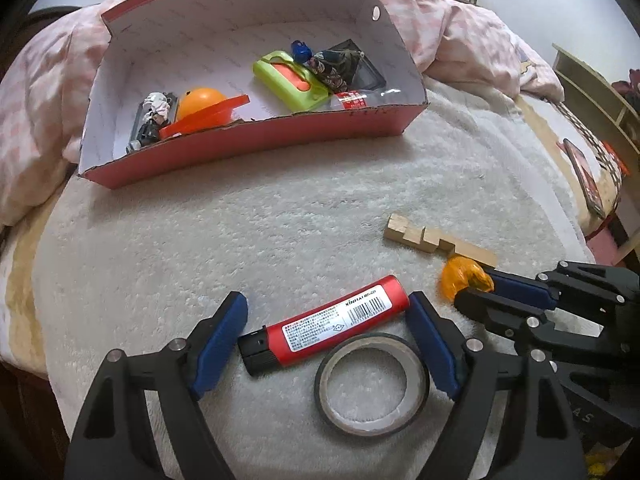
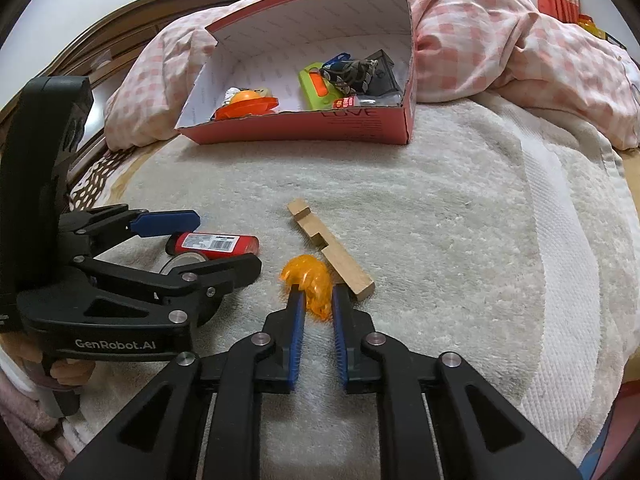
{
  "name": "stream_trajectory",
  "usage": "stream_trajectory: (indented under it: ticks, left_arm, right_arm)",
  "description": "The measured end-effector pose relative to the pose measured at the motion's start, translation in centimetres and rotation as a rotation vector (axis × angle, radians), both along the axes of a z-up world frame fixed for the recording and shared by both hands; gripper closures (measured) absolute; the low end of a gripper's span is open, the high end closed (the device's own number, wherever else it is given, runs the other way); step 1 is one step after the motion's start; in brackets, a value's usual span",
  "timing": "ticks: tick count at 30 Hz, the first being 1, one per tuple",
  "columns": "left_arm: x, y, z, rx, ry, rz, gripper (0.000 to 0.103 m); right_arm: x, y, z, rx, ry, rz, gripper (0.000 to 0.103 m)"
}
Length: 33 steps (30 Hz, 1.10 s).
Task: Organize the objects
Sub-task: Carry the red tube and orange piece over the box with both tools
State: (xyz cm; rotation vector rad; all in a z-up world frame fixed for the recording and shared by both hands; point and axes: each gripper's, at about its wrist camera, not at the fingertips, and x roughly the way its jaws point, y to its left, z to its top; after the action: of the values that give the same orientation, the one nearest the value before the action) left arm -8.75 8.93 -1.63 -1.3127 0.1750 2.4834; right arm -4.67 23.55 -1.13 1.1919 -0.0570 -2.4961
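Some things in the red box (image 1: 256, 148) are hard to make out: its near wall hides the bottom of the little toy figure (image 1: 154, 118) and the orange round toy (image 1: 202, 108), and the dark things behind the green case (image 1: 290, 80) are piled up so I cannot tell what they are. In the right wrist view the left gripper covers part of the tape ring (image 2: 188, 259). The box sits at the far side of the white towel (image 1: 280, 216), up against the pink blanket (image 2: 500, 40). Between the box and the grippers there is a wide bare stretch of towel with lots of room to move. The towel ends at the bed's edge on the right. The left gripper (image 1: 328, 312) has its jaws spread wide. The red lighter (image 1: 332, 320) lies across the gap between them, with its red end just beside the right-hand blue pad and its black end near the other pad, but the pads do not squeeze it. The tape ring lies flat just in front of the lighter, close to the camera. The right gripper (image 2: 314, 294) has its jaws nearly together, one on each side of the orange crinkly candy (image 2: 308, 280), touching it. The wooden block (image 2: 332, 252) lies right behind the candy, touching it.
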Motion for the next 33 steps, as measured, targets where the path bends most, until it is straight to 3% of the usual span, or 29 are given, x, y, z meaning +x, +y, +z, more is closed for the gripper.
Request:
stream_trajectory:
  ticks: [10,16,33]
  left_arm:
    - [0.7,-1.9,2.1,0.025,0.063,0.036,0.021]
    - [0.3,-3.1,2.5,0.041,0.075,0.067,0.021]
    - [-1.4,-5.9,4.6,0.088,0.136,0.13,0.021]
  right_arm:
    - [0.4,-0.7,0.4,0.031,0.036,-0.009,0.089]
    - [0.3,-0.6,1.0,-0.022,0.027,0.004,0.094]
    - [-1.4,-2.5,4.7,-0.017,0.096,0.063,0.096]
